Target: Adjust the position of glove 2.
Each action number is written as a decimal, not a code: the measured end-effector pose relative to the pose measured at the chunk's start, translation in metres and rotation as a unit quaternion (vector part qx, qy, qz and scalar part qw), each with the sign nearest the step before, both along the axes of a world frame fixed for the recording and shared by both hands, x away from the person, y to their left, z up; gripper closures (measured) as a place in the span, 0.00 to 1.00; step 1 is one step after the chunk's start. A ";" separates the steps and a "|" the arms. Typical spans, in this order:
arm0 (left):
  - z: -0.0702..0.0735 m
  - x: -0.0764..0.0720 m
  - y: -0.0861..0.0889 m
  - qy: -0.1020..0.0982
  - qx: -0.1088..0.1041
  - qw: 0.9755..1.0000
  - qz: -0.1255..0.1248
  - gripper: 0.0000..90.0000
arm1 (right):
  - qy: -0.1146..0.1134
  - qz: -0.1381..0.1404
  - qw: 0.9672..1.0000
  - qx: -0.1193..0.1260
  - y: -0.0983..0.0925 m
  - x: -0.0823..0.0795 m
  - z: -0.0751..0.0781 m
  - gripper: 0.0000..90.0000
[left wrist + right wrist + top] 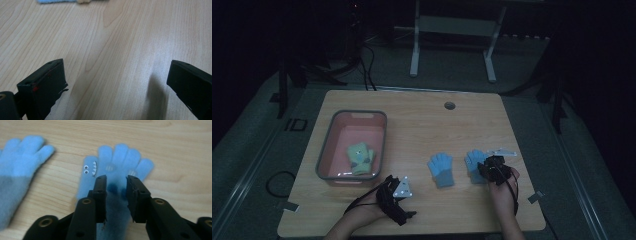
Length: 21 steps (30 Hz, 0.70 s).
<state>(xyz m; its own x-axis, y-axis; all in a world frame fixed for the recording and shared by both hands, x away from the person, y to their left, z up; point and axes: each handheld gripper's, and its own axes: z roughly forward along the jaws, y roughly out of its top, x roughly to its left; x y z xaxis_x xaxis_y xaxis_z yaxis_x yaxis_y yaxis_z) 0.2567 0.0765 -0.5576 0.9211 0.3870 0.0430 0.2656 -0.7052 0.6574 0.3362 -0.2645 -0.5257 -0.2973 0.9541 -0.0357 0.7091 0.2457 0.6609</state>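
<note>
Black jaws of the right claw [115,182] stand a little apart over the palm of a blue glove [113,177] lying flat near the counter's [422,120] right edge, and do not pinch it. Best to press down and pinch one fold of palm fabric. Left claw [115,82] hangs wide apart, empty.

High view looks down on the table [422,125]; both claw-mounted views skim its wood closely.
</note>
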 end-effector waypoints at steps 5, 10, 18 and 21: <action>0.001 0.000 0.000 0.002 0.002 1.000 -0.001 0.03 | -0.005 0.069 0.998 -0.010 -0.007 0.006 0.002 0.76; 0.000 0.000 0.000 0.001 0.002 1.000 -0.002 0.03 | -0.004 0.131 0.991 -0.012 -0.008 0.011 0.001 0.74; 0.000 0.000 0.000 0.001 0.004 1.000 -0.002 0.03 | 0.020 0.140 0.990 -0.010 -0.017 0.015 -0.014 0.75; 0.000 0.000 0.000 0.002 0.007 1.000 -0.003 0.03 | 0.005 0.140 0.990 -0.014 -0.017 0.011 -0.018 0.76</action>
<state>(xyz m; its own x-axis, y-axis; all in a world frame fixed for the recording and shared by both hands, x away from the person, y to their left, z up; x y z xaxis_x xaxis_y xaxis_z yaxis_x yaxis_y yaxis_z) 0.2568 0.0767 -0.5580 0.9233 0.3815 0.0443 0.2647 -0.7156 0.6464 0.3475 -0.2816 -0.5437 -0.5498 0.8334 -0.0564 0.6170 0.4507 0.6451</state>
